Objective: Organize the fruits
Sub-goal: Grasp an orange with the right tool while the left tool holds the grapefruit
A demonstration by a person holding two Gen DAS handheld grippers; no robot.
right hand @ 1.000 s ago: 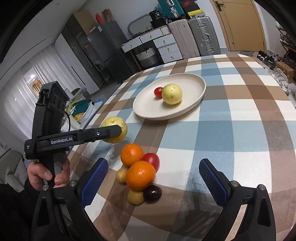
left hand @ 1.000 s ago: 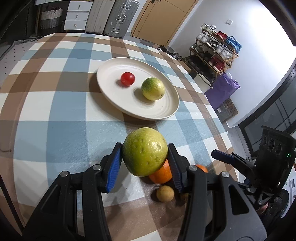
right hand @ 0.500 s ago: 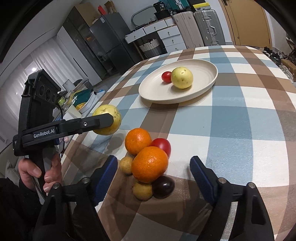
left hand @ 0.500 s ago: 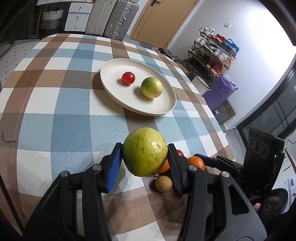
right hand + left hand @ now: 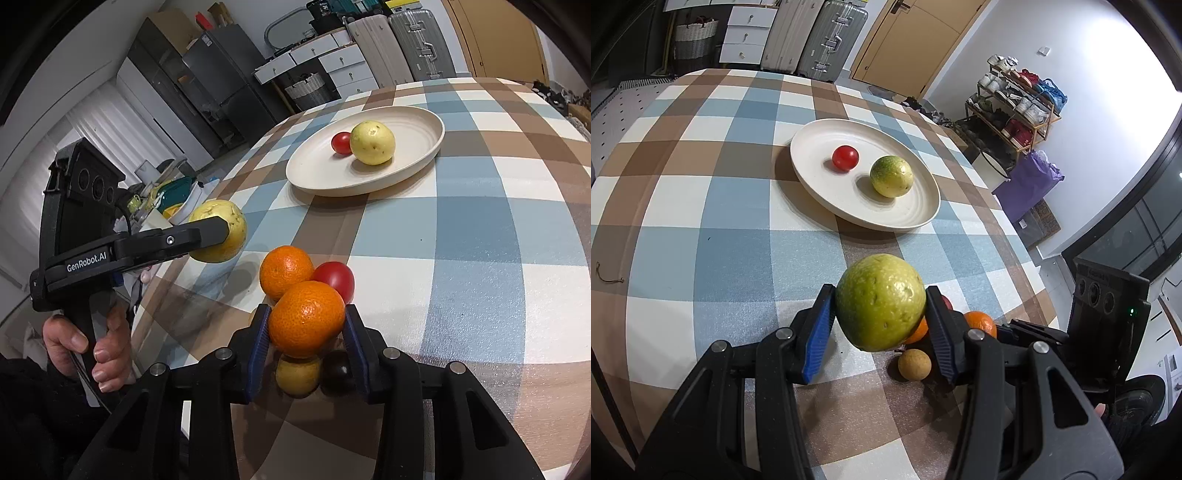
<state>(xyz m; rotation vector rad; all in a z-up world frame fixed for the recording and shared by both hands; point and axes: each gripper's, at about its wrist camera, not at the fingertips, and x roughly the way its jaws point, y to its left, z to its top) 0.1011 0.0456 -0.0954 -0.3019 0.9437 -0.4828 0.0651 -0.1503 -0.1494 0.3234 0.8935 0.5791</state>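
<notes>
A: What was the state of each tool?

B: The left gripper (image 5: 881,317) held a yellow-green fruit (image 5: 880,302) clear of the checked tablecloth (image 5: 701,221). The right gripper (image 5: 306,334) had just been closing; its blue pads pressed a near orange (image 5: 306,318).

A: Location of the remaining fruit?

B: A second orange (image 5: 285,271), a red tomato (image 5: 334,278) and small fruits sat clustered there. The plate (image 5: 417,122) carried two more.

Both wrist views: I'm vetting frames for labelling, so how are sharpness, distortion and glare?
Left wrist view: sharp; fisheye bows the checked tablecloth; the wall at upper right is blown out; the green fruit in the left gripper shows small highlights. Right wrist view: sharp; dark vignette corners; the curtained window is overexposed; the orange in the right gripper is crisp, with soft shadows under the plate.
</notes>
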